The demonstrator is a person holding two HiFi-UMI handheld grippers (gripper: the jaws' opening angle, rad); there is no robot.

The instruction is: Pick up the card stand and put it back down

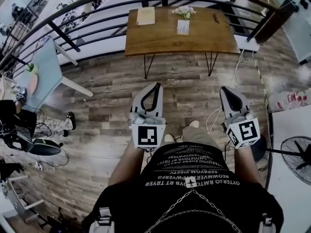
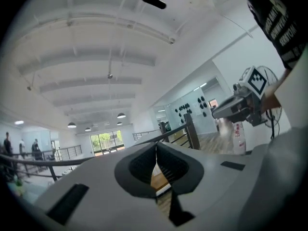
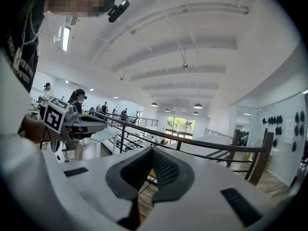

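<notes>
We hold left gripper (image 1: pixel 156 87) and right gripper (image 1: pixel 225 90) pressed together, empty, well short of the brown wooden table (image 1: pixel 160 38); white card stand (image 1: pixel 183 27) untouched

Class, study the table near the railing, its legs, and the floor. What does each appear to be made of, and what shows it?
Table top: looks like wood, warm brown with a matt, streaked grain; could be veneer.
Legs: thin black bent rods, probably painted metal.
Floor: wood-look planks in mixed grey-brown tones; whether real wood or laminate cannot be told.
</notes>
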